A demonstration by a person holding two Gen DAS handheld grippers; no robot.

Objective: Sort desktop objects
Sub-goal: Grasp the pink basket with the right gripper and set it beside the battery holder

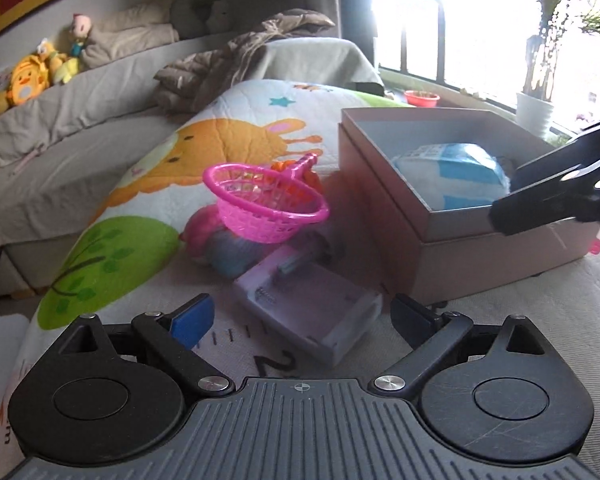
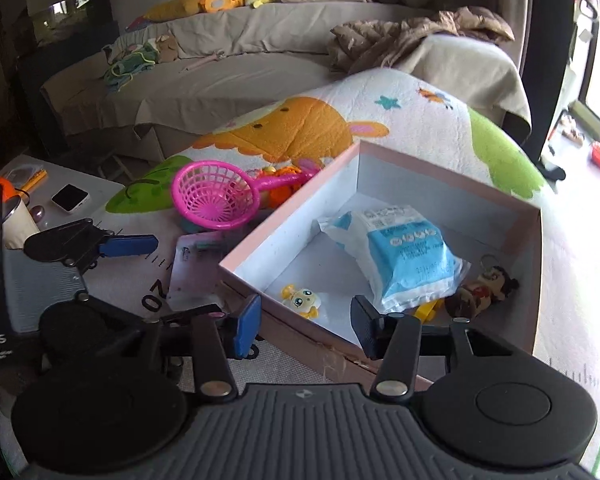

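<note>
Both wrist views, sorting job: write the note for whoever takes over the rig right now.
Left claw: open, empty, just above the lilac case.
Right claw: open, empty, at the near rim of the pink box.
Done: blue-white packet, yellow figure, brown doll keychain and a yellow piece under the packet lie in the box.
Left: lilac case, pink strainer basket, orange toy and the pink-blue soft thing under the basket lie on the quilt beside the box.

Both grippers empty, jaws apart

The left gripper (image 1: 302, 316) gapes wide left of the pink cardboard box (image 2: 340, 344); the right gripper (image 2: 306, 324) (narrower) straddles its near wall.
</note>
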